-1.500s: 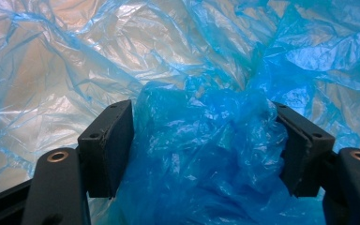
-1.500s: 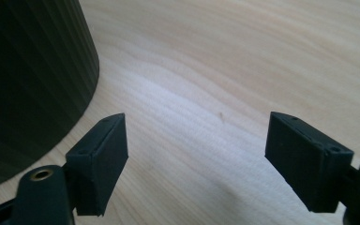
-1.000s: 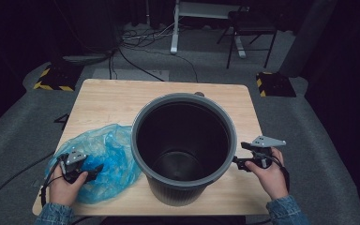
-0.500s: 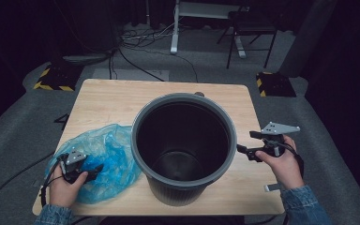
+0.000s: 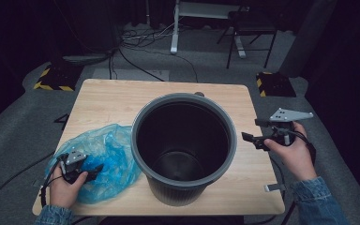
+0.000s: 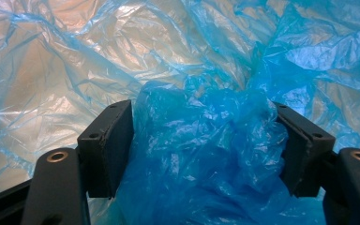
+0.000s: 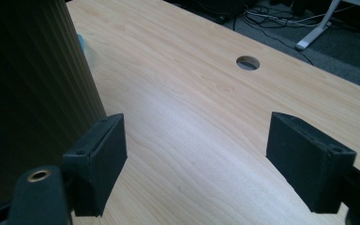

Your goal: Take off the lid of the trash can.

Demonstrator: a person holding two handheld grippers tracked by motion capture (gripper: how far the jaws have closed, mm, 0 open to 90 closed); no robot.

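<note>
While my left gripper [image 5: 91, 171] rests low at the near left of the table [image 5: 122, 101], its jaws stand apart with a bunched fold of the blue plastic bag [image 6: 206, 154] between them, not pinched tight. That bag lies crumpled on the wood, touching the left side of the dark bin [image 5: 185, 145]. I hold my right gripper [image 5: 248, 138] just off the bin's right rim, jaws wide apart over bare wood, gripping nothing.
</note>
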